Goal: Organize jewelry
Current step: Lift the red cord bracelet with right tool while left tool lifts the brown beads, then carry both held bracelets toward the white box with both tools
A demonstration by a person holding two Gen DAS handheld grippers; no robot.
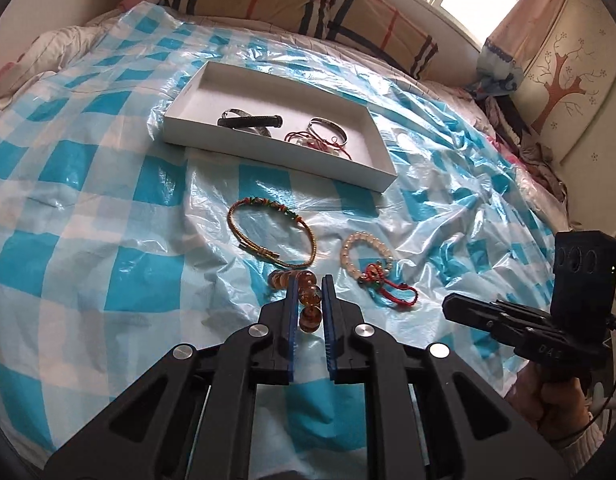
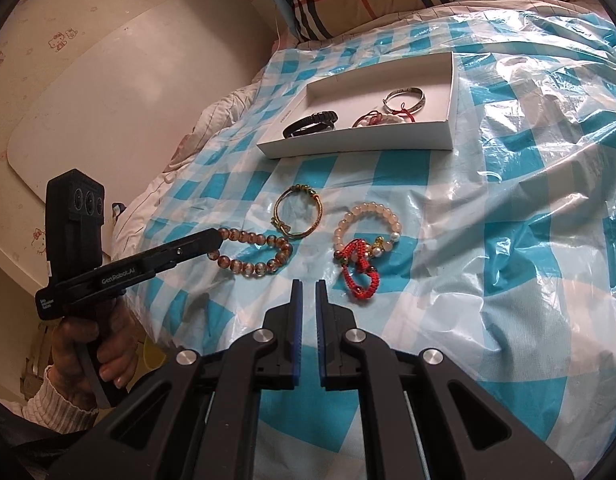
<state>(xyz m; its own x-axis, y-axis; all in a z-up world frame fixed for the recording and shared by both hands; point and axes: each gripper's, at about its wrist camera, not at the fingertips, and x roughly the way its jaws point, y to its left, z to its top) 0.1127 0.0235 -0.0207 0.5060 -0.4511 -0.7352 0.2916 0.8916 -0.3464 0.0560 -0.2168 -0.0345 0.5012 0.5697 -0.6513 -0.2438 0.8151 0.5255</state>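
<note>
A white tray (image 1: 371,176) (image 2: 453,92) on the bed holds a black band (image 1: 250,121), silver bangles (image 1: 327,130) and a red cord piece. In front of it lie a gold cord bracelet (image 1: 274,236) (image 2: 300,216), a pale bead bracelet with red knot (image 1: 365,258) (image 2: 363,232), and an amber bead bracelet (image 1: 309,300) (image 2: 252,254). My left gripper (image 1: 309,284) (image 2: 216,240) has its fingers closed around the near side of the amber bracelet, which rests on the sheet. My right gripper (image 2: 308,286) (image 1: 451,304) hovers nearly shut and empty, just left of the red knot.
A blue-and-white checked plastic sheet (image 1: 108,200) covers the bed. Plaid pillows (image 1: 308,0) lie behind the tray. A white table (image 2: 128,100) stands at the bed's left side; clothes (image 1: 519,128) are piled at the right.
</note>
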